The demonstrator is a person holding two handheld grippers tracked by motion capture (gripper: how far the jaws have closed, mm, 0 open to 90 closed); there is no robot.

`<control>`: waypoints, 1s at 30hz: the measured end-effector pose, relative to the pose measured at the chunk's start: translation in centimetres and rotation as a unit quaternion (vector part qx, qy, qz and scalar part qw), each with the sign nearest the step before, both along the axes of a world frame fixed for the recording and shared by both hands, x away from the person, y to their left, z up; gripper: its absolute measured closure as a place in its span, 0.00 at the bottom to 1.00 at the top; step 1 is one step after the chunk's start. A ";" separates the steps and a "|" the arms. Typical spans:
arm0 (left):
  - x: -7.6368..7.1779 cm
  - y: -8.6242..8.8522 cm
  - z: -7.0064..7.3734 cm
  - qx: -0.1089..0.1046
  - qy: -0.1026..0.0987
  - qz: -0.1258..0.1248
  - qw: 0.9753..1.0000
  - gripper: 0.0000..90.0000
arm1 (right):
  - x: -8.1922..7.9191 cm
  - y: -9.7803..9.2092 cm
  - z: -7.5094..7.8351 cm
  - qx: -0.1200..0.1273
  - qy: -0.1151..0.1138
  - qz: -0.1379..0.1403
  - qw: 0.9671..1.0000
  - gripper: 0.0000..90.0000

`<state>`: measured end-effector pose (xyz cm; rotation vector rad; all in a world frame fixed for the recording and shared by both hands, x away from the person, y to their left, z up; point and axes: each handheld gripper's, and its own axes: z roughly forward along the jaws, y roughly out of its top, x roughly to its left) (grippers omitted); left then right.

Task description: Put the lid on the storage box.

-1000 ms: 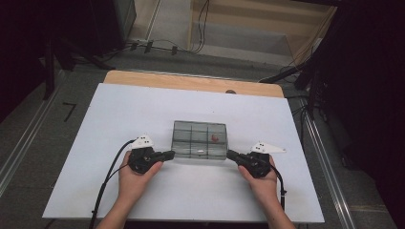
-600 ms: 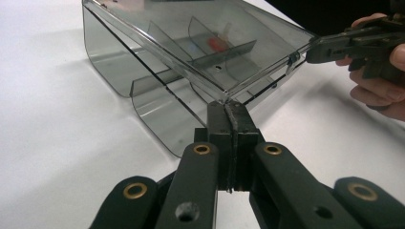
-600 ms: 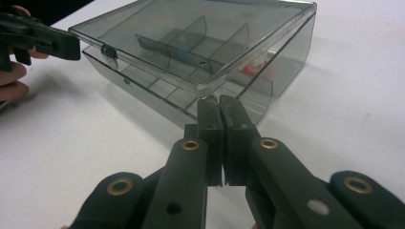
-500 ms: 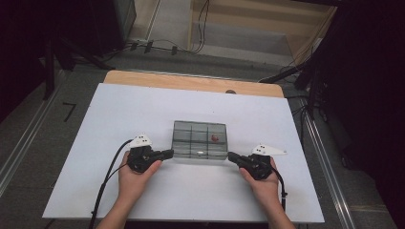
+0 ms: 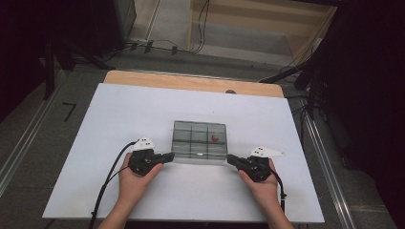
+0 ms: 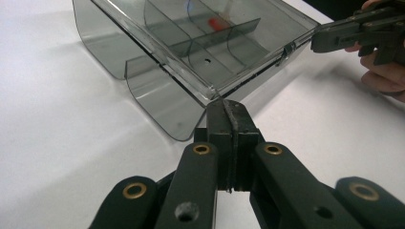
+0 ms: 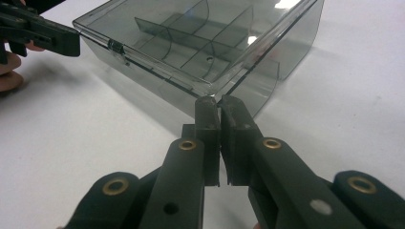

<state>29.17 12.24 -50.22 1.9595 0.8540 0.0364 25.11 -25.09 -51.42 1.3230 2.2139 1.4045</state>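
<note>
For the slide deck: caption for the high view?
Two handheld grippers flank a smoky compartment box on a white table.

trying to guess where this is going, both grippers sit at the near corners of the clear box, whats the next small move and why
Probably a small joint lift of the lid edge. The left gripper and the right gripper each sit shut at a near corner of the smoky divided box, seemingly pinching its lid edge, with the lid still down over the small red item. I can't confirm the grip is firm.

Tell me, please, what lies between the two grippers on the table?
In the high view, the clear divided box lies between the left gripper and the right gripper, each at a near corner. A small red item sits inside it.
</note>
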 end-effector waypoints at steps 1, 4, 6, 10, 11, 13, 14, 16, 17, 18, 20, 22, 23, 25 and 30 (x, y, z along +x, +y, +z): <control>-0.1 0.0 0.0 0.002 -0.001 0.000 1.000 0.98 | 0.0 0.0 0.0 -0.001 0.001 0.000 1.000 0.92; -0.2 0.1 0.0 0.006 -0.002 -0.001 1.000 0.98 | -0.1 0.0 -0.1 -0.002 0.003 0.001 1.000 0.92; -0.3 0.1 0.0 0.005 -0.003 -0.004 1.000 0.98 | -0.1 -0.1 0.0 -0.007 0.002 0.002 1.000 0.92; -0.5 0.2 0.3 -0.002 0.001 -0.011 1.000 0.98 | -0.3 -0.3 0.1 -0.004 0.001 -0.003 1.000 0.91; -0.5 0.3 0.4 -0.003 0.001 -0.015 1.000 0.98 | -0.4 -0.5 0.2 -0.002 -0.001 -0.003 1.000 0.91; -0.7 0.5 0.6 -0.012 -0.002 -0.016 1.000 0.96 | -0.5 -0.7 0.4 -0.001 -0.006 -0.004 1.000 0.91; -0.7 0.6 0.8 -0.016 -0.006 -0.017 1.000 0.93 | -0.6 -0.8 0.5 0.000 -0.008 -0.004 1.000 0.90; -1.0 0.9 1.2 -0.021 -0.019 -0.015 0.999 0.87 | -0.8 -1.1 0.7 0.007 -0.016 0.000 1.000 0.87; -1.1 1.0 1.3 -0.024 -0.026 -0.014 0.999 0.84 | -0.9 -1.2 0.9 0.014 -0.023 0.003 1.000 0.84; -1.2 1.2 1.5 -0.030 -0.033 -0.010 0.999 0.80 | -1.0 -1.3 1.0 0.020 -0.029 0.006 0.999 0.80; -1.6 1.6 1.9 -0.036 -0.047 -0.005 0.998 0.71 | -1.2 -1.4 1.4 0.028 -0.041 0.012 0.999 0.72; -1.9 1.9 2.3 -0.043 -0.059 -0.003 0.997 0.65 | -1.5 -1.3 1.9 0.025 -0.059 0.013 0.998 0.62; -2.0 2.2 2.5 -0.048 -0.062 -0.003 0.997 0.62 | -1.7 -1.2 2.2 0.022 -0.069 0.010 0.997 0.57; -2.3 2.7 2.8 -0.055 -0.068 -0.002 0.996 0.57 | -2.0 -1.0 2.6 0.017 -0.083 0.004 0.996 0.42; -2.7 3.9 3.2 -0.068 -0.085 0.007 0.994 0.44 | -2.4 -0.8 3.0 0.008 -0.089 -0.002 0.996 0.21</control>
